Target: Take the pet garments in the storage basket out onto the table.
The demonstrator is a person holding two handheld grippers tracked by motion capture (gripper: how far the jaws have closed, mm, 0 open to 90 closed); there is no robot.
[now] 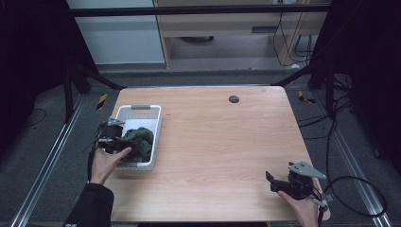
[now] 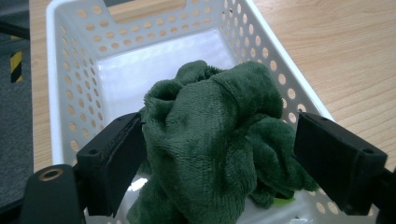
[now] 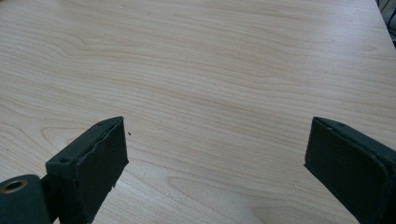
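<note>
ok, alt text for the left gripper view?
Open left gripper straddles a crumpled dark green cloth inside a white perforated basket; one jaw touches the cloth, the other stands just off it. Wooden table lies beyond the basket.

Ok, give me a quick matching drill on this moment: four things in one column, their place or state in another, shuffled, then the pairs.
Things:
1. green cloth
2. white basket
3. left claw
4. right claw

Places or states:
A. open above bare wood at the table's near right
B. bunched up inside the basket
C. open, a jaw on either side of the cloth
D. standing on the table's left part

Pairs: 1-B, 2-D, 3-C, 4-A
</note>
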